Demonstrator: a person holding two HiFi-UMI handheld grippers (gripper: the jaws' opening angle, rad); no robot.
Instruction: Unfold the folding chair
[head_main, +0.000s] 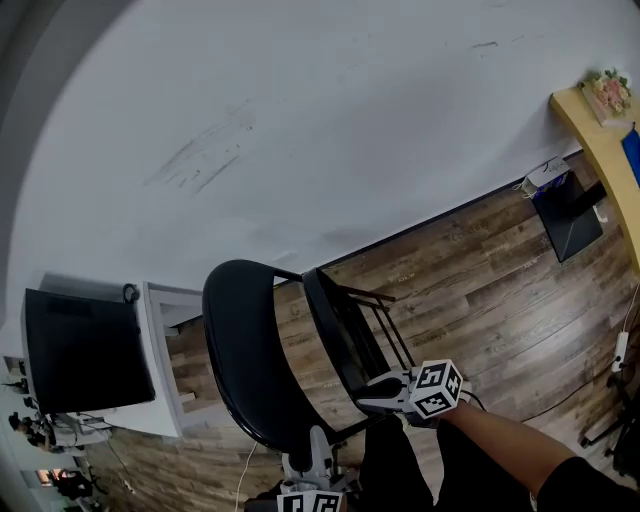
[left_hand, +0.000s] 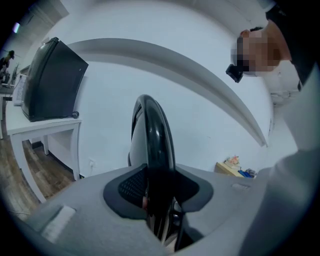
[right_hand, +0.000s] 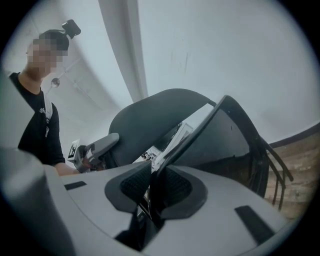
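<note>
The black folding chair stands part-way folded on the wooden floor. Its oval backrest (head_main: 245, 350) leans left, and its seat (head_main: 340, 330) is tilted up beside it, with the thin metal legs (head_main: 385, 325) behind. My left gripper (head_main: 318, 440) is low in the head view, shut on the backrest's rim (left_hand: 152, 135), which runs up between the pads. My right gripper (head_main: 368, 395) is shut on the seat's thin front edge (right_hand: 200, 130). The right gripper view also shows the backrest (right_hand: 150, 112) and the left gripper (right_hand: 100, 145) at its far side.
A white desk (head_main: 165, 390) with a black monitor (head_main: 80, 350) stands close on the left. A wooden shelf (head_main: 600, 140) and a dark panel (head_main: 570, 215) are at the far right by the white wall. Cables (head_main: 620, 350) lie on the floor (head_main: 480, 270) on the right.
</note>
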